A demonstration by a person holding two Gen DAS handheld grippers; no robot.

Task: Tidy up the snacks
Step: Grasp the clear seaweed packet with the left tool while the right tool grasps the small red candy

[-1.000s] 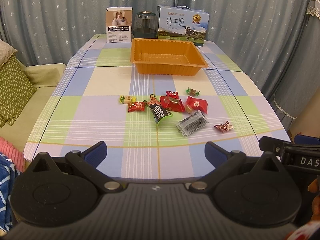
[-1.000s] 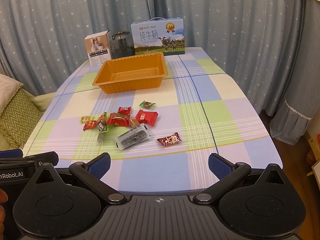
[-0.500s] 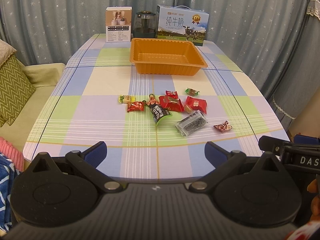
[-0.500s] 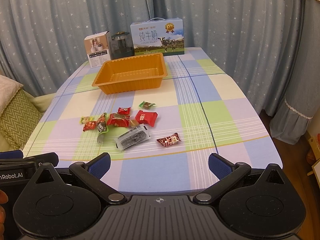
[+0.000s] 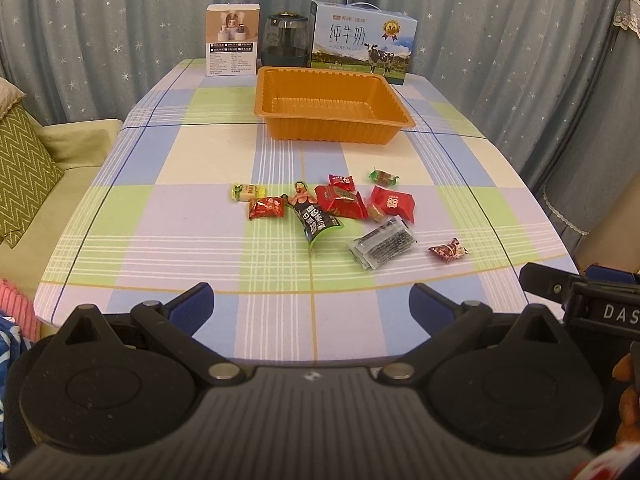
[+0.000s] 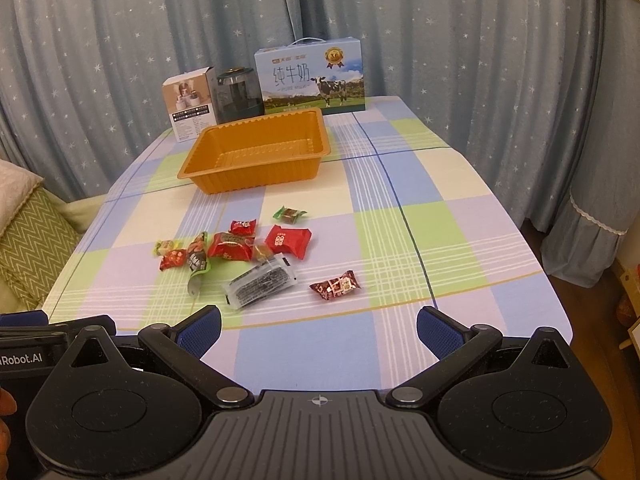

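Both tools poised at the near edge of the table [image 5: 168, 216], and nothing picked yet! The left tool [image 5: 311, 304] has its blue pads spread wide with only cloth showing between them, and the right tool [image 6: 319, 326] is just the same: jaws apart, carrying nothing. Out in the middle lies the scatter of snacks: a yellow candy [image 5: 247, 191] at the far left of the bunch, red packets [image 5: 341, 201] clustered in the centre, a dark pouch [image 5: 317, 222] lying partly under them, a clear packet [image 6: 260, 281] nearer the edge, and a lone dark-red candy [image 6: 335, 285] off to the right, sitting apart from the rest. Beyond them waits the orange tray [image 5: 332, 80], empty, its open mouth facing up, and that looks like the place to collect everything. The lone candy seems the easy first pick for the right tool, being closest and free of neighbours; the overlapped packets in the centre may drag each other along.
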